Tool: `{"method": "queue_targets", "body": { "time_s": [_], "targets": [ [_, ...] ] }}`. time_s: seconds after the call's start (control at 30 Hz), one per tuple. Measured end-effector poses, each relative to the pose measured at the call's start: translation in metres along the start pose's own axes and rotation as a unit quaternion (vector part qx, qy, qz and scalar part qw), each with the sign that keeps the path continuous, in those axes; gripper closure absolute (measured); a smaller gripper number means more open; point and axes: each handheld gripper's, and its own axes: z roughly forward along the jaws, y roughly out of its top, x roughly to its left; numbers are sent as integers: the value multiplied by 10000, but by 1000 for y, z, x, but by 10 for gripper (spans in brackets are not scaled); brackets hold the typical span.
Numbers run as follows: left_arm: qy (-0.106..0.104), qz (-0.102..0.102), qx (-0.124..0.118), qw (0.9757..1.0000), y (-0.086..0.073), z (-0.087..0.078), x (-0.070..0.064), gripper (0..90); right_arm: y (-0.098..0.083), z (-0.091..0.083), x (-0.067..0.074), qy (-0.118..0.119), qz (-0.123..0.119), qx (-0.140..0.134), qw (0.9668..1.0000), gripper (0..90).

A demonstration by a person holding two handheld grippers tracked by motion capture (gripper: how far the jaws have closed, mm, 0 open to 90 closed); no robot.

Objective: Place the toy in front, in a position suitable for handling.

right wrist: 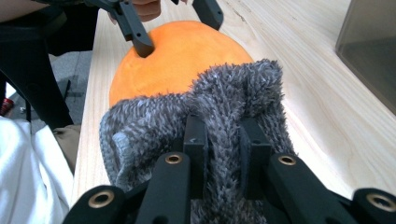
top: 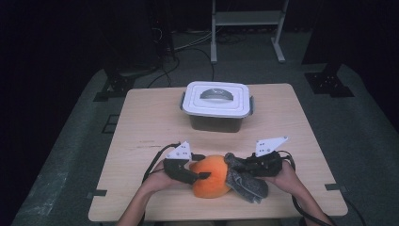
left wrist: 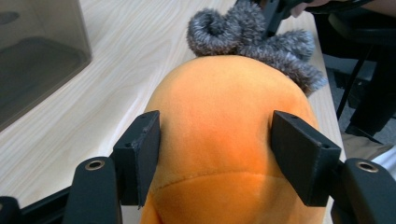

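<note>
An orange plush ball (top: 211, 178) lies near the table's front edge, with a grey fuzzy cloth (top: 247, 184) against its right side. My left gripper (top: 203, 165) comes in from the left. In the left gripper view its two black jaws press into the flanks of the orange plush (left wrist: 224, 116). My right gripper (top: 234, 163) comes in from the right. In the right gripper view it (right wrist: 224, 149) is shut on a fold of the grey cloth (right wrist: 229, 98), which drapes over the plush (right wrist: 173, 56). The left gripper (right wrist: 180, 30) dents the plush's far side.
A dark plastic box with a white lid (top: 217, 100) stands at the middle back of the wooden table (top: 141, 122). Its smoky wall (left wrist: 37, 56) shows in the left gripper view. A white shelf frame (top: 247, 28) and cables lie on the floor beyond.
</note>
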Motion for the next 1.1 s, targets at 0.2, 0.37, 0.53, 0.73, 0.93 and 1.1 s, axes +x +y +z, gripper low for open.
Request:
{"method": "queue_targets", "body": {
  "time_s": [0.2,0.37,0.53,0.73,0.93,1.1],
  "targets": [
    [-129,37,2,9999,-3,-2,1,359,13,6,11,197,-189,-237,9993,757],
    [-176,-39,-31,9998,-6,-3,3,359,3,6,1,142,-26,31,9999,757],
    [-197,-122,-39,9997,-9,-6,7,359,-7,-1,-7,-61,143,305,9994,756],
    [-233,-84,-20,9997,-9,-6,7,359,3,-5,0,45,53,-153,9999,756],
    [-258,-136,3,9996,3,-5,3,218,7,10,9,196,-81,-138,9997,756],
    [-201,-7,114,9997,2,0,1,271,8,10,8,180,-48,-182,9997,755]
  ]
}}
